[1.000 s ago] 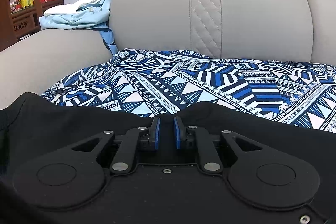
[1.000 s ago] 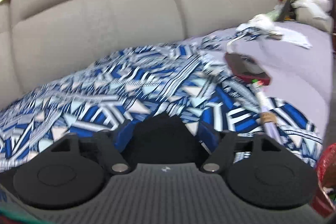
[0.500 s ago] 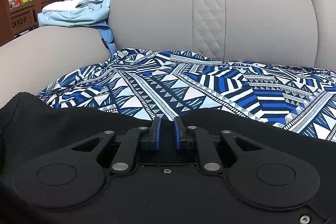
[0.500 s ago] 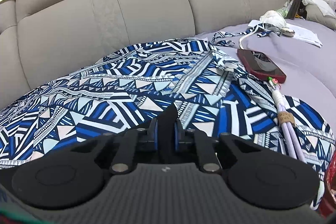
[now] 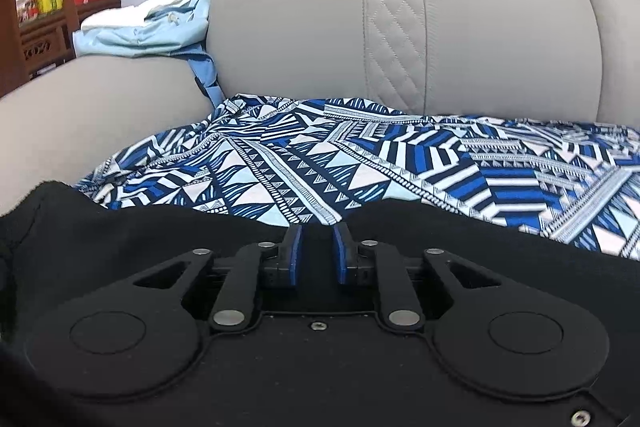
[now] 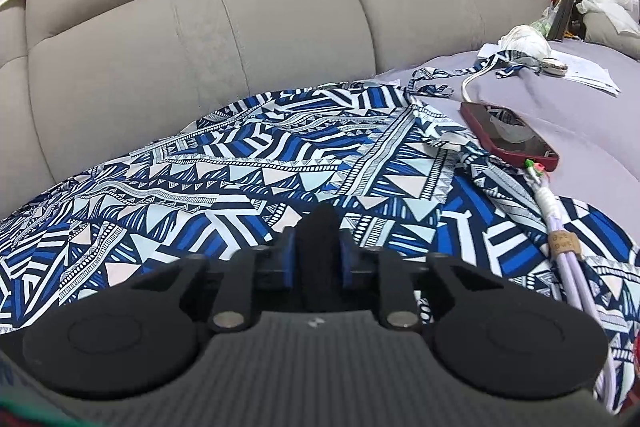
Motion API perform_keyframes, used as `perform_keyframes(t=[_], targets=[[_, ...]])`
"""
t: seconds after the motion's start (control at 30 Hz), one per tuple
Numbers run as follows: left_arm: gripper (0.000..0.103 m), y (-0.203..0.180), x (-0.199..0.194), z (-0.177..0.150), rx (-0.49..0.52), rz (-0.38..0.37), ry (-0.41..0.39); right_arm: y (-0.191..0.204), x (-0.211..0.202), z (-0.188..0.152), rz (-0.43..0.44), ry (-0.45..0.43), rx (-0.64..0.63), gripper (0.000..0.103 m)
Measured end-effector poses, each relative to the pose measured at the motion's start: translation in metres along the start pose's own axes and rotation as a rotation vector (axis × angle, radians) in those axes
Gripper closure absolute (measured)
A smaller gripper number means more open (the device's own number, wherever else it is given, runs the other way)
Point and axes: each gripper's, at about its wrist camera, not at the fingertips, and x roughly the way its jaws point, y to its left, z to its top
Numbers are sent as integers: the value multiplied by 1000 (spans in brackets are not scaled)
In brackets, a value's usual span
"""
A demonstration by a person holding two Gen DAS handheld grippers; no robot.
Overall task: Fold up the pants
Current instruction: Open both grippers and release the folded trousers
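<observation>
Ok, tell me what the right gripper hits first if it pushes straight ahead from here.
The right gripper, shut on the black pants, would probably meet the blue patterned cloth spread on the sofa first, then the sofa backrest. Depth is unclear.

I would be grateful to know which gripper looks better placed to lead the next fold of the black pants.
Probably neither alone: the left gripper and the right gripper each pinch the black pants over the patterned cloth.

Pants (image 5: pixel 120 239) lie on patterned cloth (image 5: pixel 360 163) spread over sofa seat, backrest (image 5: pixel 320 47) behind; phone (image 6: pixel 508 135) and cable (image 6: pixel 560 239) to right, shirt (image 5: pixel 148 31) on armrest left.
</observation>
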Motion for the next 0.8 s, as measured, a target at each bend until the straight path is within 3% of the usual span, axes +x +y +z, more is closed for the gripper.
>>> perform_keyframes(t=[0.1, 0.27, 0.53, 0.8], targets=[[73, -1, -8, -3, 20, 7, 2, -2, -8, -3, -5, -5, 13, 41], [57, 3, -25, -6, 2, -28, 28, 0, -32, -9, 33, -23, 38, 37], [52, 5, -62, -19, -12, -108, 48, 21, -80, -27, 138, -48, 59, 26], [47, 23, -122, -40, -41, -196, 2, 69, -150, -74, 249, -135, -31, 17]])
